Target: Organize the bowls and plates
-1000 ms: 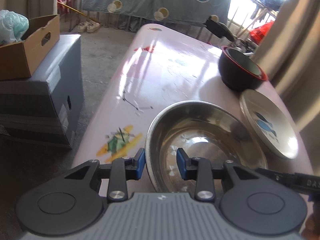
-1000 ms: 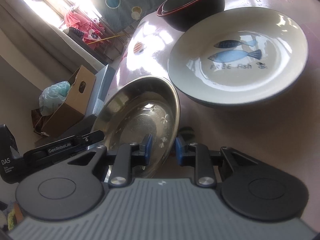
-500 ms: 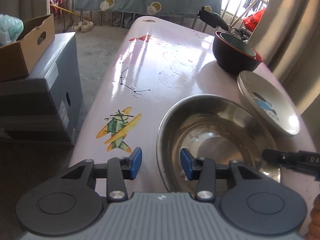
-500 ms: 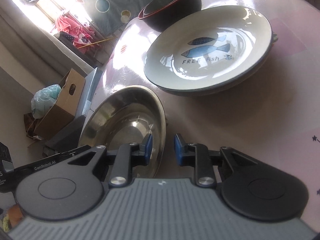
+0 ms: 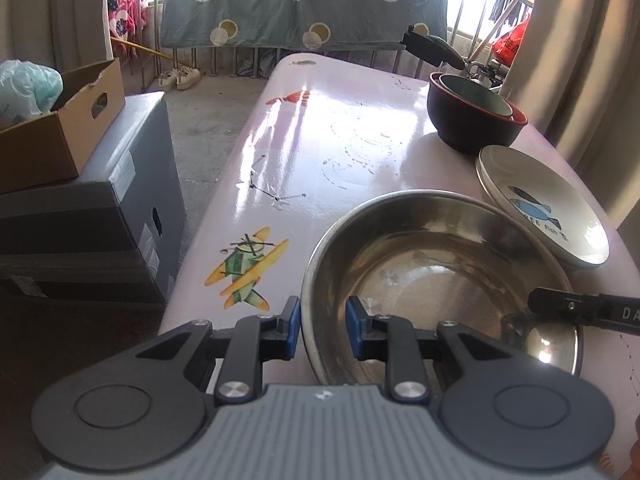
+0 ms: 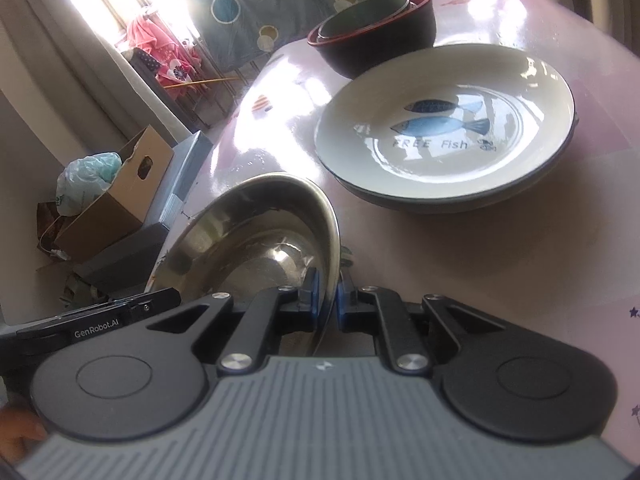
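A steel bowl [image 5: 440, 260] [image 6: 260, 232] sits at the near end of the pink table [image 5: 320, 140]. My left gripper [image 5: 323, 328] straddles its left rim; the jaws are closing, and a gap still shows between the inner pad and the metal. On the opposite rim, my right gripper [image 6: 326, 300] is shut, with both blue pads pressed against the thin edge. A white plate with blue fish [image 5: 544, 208] [image 6: 444, 128] lies just beyond the bowl, stacked on another plate. Further back stand dark bowls with red rims [image 5: 472, 120] [image 6: 376, 36], nested together.
Left of the table, on the floor, a cardboard box [image 5: 60, 128] rests on a grey box [image 5: 100, 220]. A spotted cloth [image 5: 304, 0] hangs on railings past the table's far end. A curtain [image 5: 580, 60] hangs close along the table's right side.
The right jaws have closed onto the steel bowl's rim. The left jaws widened, then narrowed around the opposite rim. Both hands stayed about where they were.
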`<state>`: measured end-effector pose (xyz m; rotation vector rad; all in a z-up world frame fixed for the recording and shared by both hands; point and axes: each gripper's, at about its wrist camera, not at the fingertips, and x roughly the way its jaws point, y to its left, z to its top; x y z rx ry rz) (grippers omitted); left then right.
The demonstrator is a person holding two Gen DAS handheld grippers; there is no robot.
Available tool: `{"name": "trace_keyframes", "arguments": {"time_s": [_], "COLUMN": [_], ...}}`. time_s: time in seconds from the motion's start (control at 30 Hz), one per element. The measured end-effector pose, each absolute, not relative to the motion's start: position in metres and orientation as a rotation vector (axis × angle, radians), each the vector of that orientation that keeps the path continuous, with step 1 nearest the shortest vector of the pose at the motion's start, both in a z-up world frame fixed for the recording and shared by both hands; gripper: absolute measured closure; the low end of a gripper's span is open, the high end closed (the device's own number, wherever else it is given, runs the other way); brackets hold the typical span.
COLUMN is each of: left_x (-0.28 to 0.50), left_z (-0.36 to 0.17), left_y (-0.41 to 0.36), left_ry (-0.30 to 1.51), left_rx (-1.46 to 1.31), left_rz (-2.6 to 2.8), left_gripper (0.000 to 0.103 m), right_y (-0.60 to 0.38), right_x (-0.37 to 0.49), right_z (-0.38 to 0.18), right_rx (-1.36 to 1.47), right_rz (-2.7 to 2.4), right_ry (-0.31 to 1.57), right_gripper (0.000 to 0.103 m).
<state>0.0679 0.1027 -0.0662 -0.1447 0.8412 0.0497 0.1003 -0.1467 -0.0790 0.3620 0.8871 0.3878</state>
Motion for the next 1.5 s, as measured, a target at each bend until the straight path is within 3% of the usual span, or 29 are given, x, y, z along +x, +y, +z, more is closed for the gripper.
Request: {"name": "trace_keyframes", "arguments": {"time_s": [0.6, 1.1, 1.5], "left_x": [0.065, 0.152, 0.205], "left_z": [-0.021, -0.015, -0.034], "left_y": [0.102, 0.014, -0.025], "left_ry": [0.739, 0.733, 0.791], "left_rx": [-0.15, -0.121, -0.1], "left_rz": [0.045, -0.138, -0.175], "left_gripper": [0.078, 0.078, 0.076], "right_y": [-0.15, -0.248, -0.305], "right_x": [0.094, 0.115, 0.148], "right_z": [-0.044, -0.03, -0.054], "right_rx": [0.383, 0.466, 0.501], "right_rz": [0.436, 0.269, 0.178], "right_ry": [0.801, 0.703, 0.74], "right_gripper": [0.095, 0.094, 0.091]}}
